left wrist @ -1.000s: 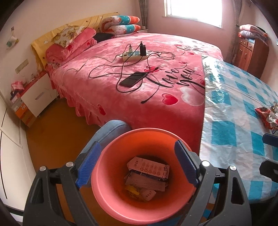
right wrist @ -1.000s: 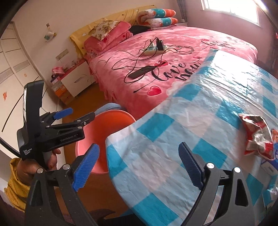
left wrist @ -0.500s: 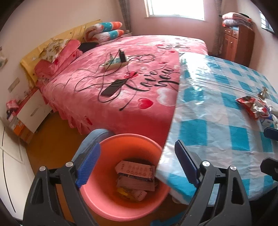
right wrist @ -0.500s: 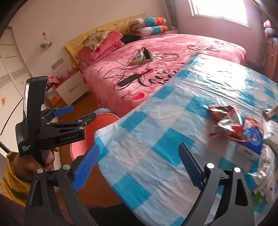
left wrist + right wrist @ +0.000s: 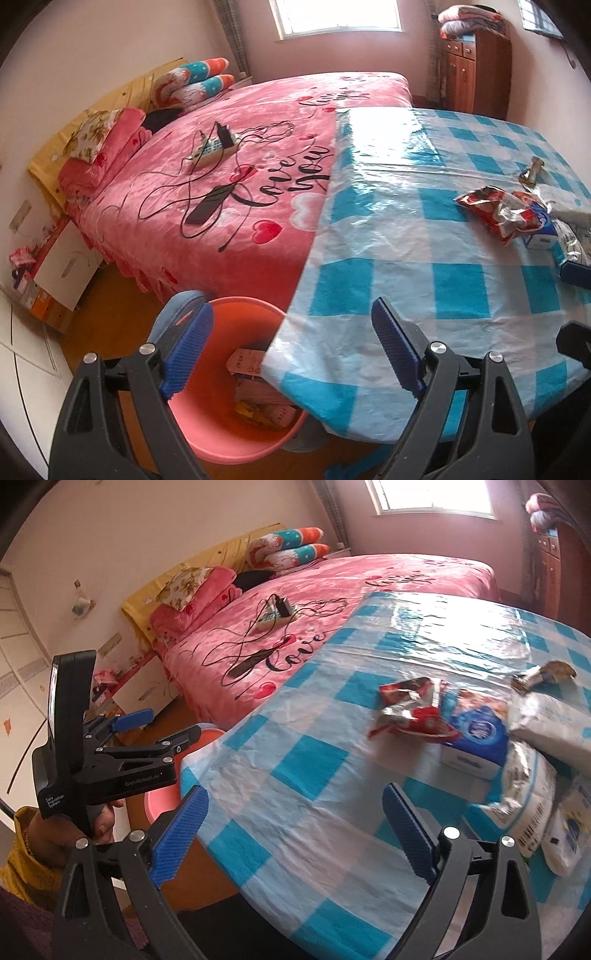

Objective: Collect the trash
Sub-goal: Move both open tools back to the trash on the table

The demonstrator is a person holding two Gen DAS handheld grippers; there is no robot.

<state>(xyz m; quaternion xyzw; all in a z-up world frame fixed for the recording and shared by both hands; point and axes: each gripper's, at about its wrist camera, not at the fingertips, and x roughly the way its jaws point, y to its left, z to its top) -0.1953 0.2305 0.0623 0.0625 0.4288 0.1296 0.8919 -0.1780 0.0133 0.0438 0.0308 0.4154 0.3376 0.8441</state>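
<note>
A pink trash bucket (image 5: 207, 439) with paper scraps inside stands on the floor, partly under the table's edge; it also shows in the right wrist view (image 5: 159, 805). A crumpled red snack wrapper (image 5: 496, 212) (image 5: 410, 709) lies on the blue-checked tablecloth (image 5: 406, 258) (image 5: 314, 782). Beside it lie a blue tissue pack (image 5: 472, 738), white packets (image 5: 546, 720) and a small brown wrapper (image 5: 543, 674). My left gripper (image 5: 291, 354) is open and empty above the bucket and table corner. My right gripper (image 5: 295, 827) is open and empty over the table's near part, short of the wrapper.
A pink bed (image 5: 240, 177) with a power strip (image 5: 214, 147), cables and a phone (image 5: 208, 205) stands behind the table. A white nightstand (image 5: 62, 266) is at left, a wooden cabinet (image 5: 476, 74) at back right. The left gripper shows in the right wrist view (image 5: 110, 760).
Both grippers have swung right, away from the bucket and toward the table. The wrapper and packets have come closer into both views. Both jaws stayed open.
</note>
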